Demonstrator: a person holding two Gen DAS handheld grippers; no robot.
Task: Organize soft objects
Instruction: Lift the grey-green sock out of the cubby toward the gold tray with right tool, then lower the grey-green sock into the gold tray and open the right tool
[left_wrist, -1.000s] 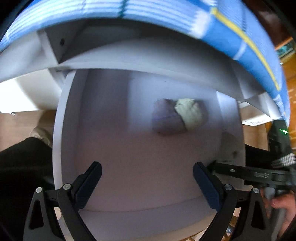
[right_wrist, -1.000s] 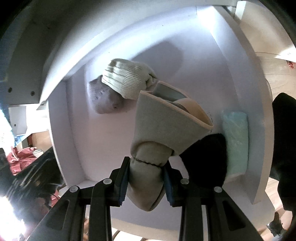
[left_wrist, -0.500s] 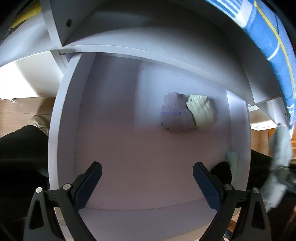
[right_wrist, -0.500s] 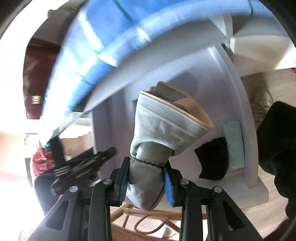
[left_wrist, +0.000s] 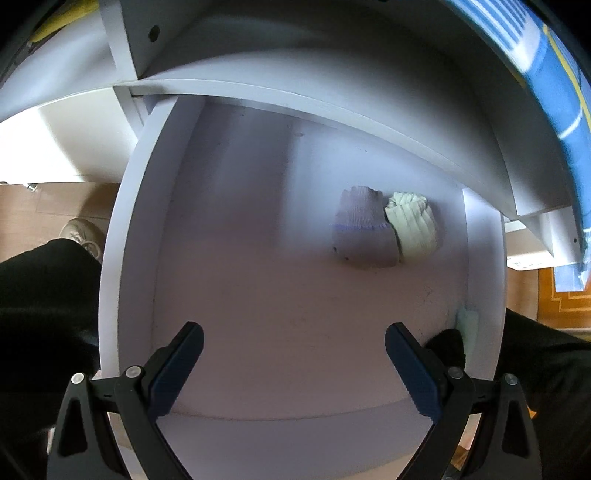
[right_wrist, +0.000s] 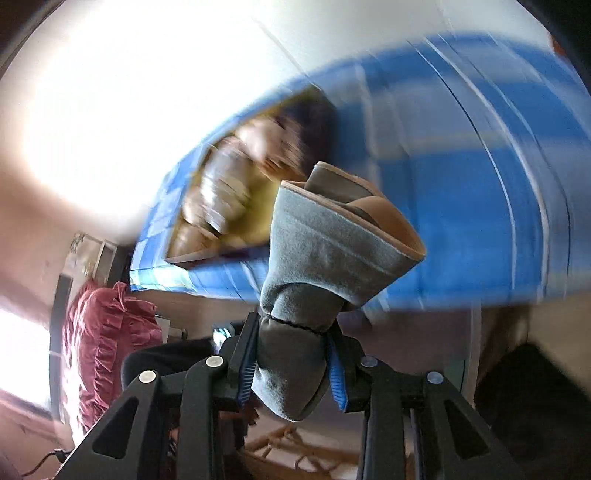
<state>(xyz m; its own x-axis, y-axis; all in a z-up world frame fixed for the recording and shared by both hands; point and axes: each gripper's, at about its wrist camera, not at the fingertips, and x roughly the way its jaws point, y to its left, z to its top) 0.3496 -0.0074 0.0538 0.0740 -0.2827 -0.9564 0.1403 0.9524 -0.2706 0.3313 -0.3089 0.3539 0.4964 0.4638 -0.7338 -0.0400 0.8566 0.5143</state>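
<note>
Right gripper (right_wrist: 291, 369), lower centre, clamps a grey-tan sock bundle (right_wrist: 317, 280) | left gripper (left_wrist: 293, 363) gapes empty | done: two sock bundles (left_wrist: 386, 230) centre-right in white drawer (left_wrist: 118, 236) | left: placing held bundle.

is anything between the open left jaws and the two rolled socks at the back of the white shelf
Nothing visible does. The left gripper hangs open over bare white shelf floor, and the pale purple rolled sock and cream ribbed rolled sock lie beyond it, touching.
</note>
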